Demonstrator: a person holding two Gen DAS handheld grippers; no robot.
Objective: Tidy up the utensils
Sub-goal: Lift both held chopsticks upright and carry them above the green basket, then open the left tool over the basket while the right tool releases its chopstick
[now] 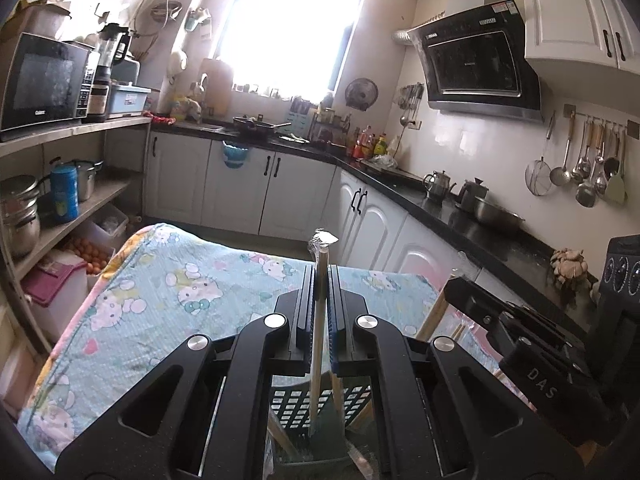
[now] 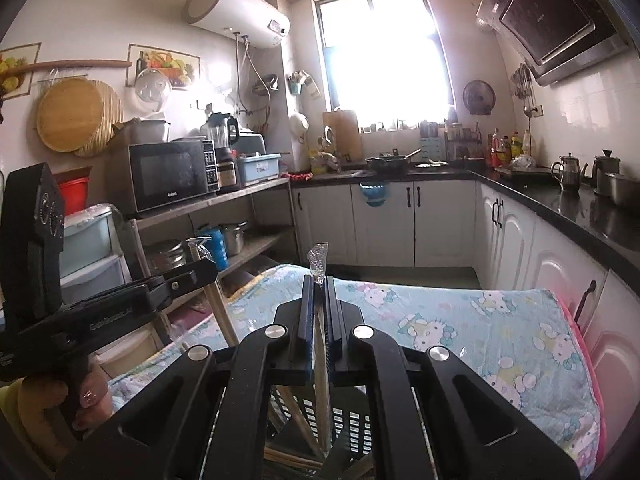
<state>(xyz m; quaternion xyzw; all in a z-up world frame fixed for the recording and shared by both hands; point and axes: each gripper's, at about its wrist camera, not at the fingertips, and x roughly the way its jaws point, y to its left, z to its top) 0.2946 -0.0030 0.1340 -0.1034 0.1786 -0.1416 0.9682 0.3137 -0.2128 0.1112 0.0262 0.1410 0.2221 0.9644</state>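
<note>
My left gripper (image 1: 320,276) is shut on a pair of wooden chopsticks in a clear wrapper (image 1: 319,340), held upright, its lower end down in a black slotted utensil basket (image 1: 298,404). My right gripper (image 2: 319,284) is shut on another wrapped pair of chopsticks (image 2: 321,360), also upright over the same black basket (image 2: 352,420), which holds more chopsticks (image 2: 294,412). Each gripper shows in the other's view: the right gripper (image 1: 520,332) at the right, the left gripper (image 2: 100,312) at the left. Both hover above a table with a Hello Kitty cloth (image 1: 160,292).
White cabinets and a black counter (image 1: 460,216) with kettles and a bowl run along the right and back. Hanging ladles (image 1: 584,168) line the right wall. A shelf with a microwave (image 2: 168,172) and pots stands left. The cloth-covered table (image 2: 500,328) stretches ahead.
</note>
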